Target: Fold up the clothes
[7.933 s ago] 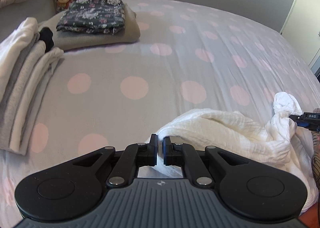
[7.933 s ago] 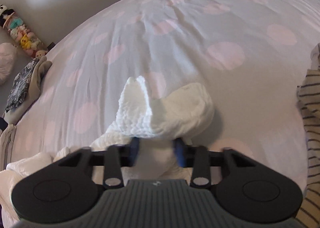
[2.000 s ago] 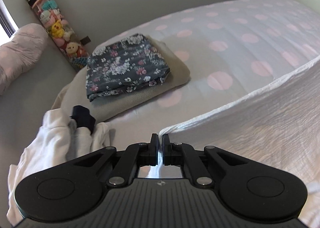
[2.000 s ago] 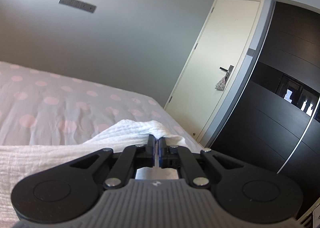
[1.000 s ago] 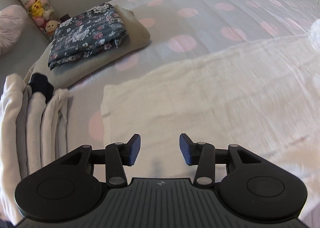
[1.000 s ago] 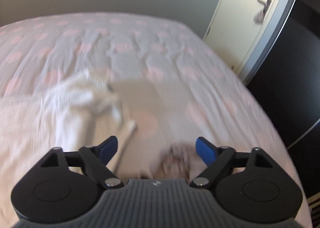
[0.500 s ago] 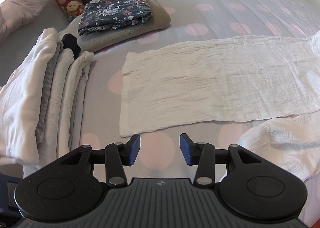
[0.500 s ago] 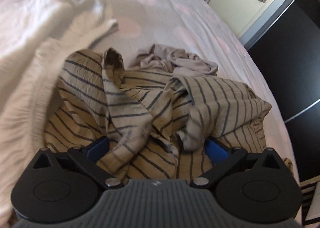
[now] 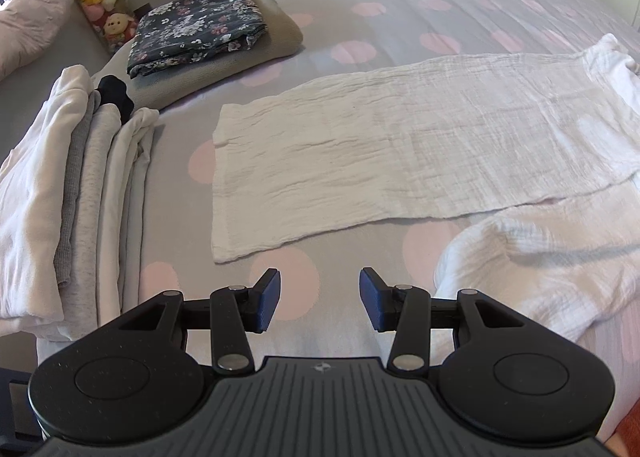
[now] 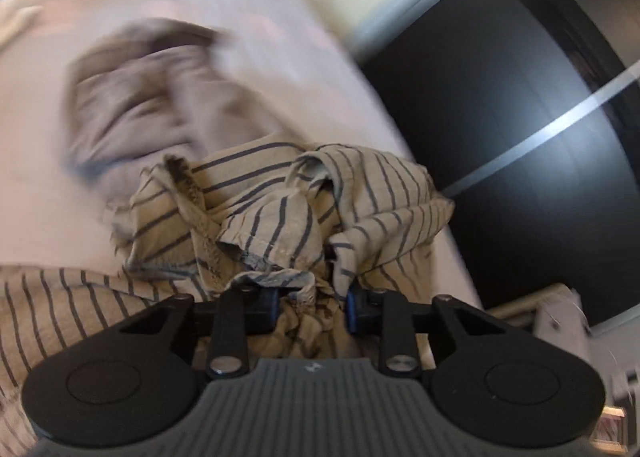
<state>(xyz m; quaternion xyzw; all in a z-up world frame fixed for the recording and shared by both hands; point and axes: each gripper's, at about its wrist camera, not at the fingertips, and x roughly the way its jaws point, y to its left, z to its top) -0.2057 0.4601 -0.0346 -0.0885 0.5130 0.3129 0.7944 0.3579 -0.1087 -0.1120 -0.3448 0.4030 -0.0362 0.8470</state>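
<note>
Left wrist view: the left gripper (image 9: 320, 299) hangs over the spotted bedspread (image 9: 400, 9) with its jaws spread wide and nothing between them. Just beyond it a white muslin cloth (image 9: 400, 153) lies flat as a long strip; its right end runs out of the frame, and a bunched part of white fabric (image 9: 540, 265) near right is also cut off, so whether the two join cannot be told. On the left edge a stack of folded white and grey garments (image 9: 80, 193) is partly cropped. Far left, a folded floral garment (image 9: 196, 29) rests on a folded beige one (image 9: 276, 41).

Right wrist view: heavily blurred. The right gripper (image 10: 310, 307) has its jaws narrowed on a crumpled striped shirt (image 10: 280, 209), cloth bunched between the blue pads (image 10: 267, 307); how firm the grip is cannot be told. Beyond lies a smeared taupe garment (image 10: 160, 105). A dark wardrobe (image 10: 520, 117) fills the right side.
</note>
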